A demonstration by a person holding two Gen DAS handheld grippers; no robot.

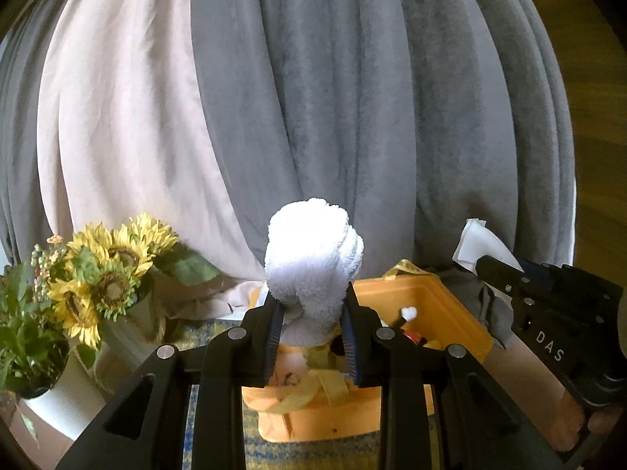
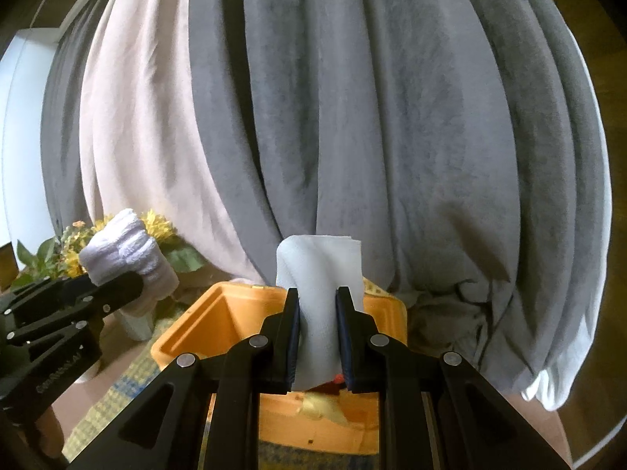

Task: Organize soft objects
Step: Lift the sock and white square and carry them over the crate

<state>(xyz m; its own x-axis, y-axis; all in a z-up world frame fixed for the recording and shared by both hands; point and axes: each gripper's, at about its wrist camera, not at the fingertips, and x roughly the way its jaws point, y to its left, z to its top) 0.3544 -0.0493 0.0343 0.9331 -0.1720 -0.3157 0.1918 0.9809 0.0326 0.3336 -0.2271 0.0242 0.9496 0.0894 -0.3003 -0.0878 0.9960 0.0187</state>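
Two loads were up at once, one per gripper, both held above the orange bin (image 1: 450, 305).

Risk, nearest first: your left gripper (image 1: 312, 323) pinched the fluffy white towel roll (image 1: 313, 258) only near its lower end, so most of the bulk stood free above the fingertips. Plush pile compresses and creeps; any tilt or jolt could likely have let the roll lean, unfurl or slide out short of the bin. Your right gripper (image 2: 318, 337) clamped the thin pale-blue cloth (image 2: 319, 274) across a bunched middle, its top corners loose. That fabric looked slick and could have slipped through the pads.

Both grippers sat close together over the bin, so a collision while lowering was possible. The bin already held small items, hard to identify, which might have kept a roll from seating flat.

Farther out: the sunflower vase (image 1: 129, 325) stood left of the bin, within reach of a swinging towel. The grey curtain (image 1: 352, 98) hung behind.

Fingers: left narrowed onto the towel; right narrower, closed on the cloth.
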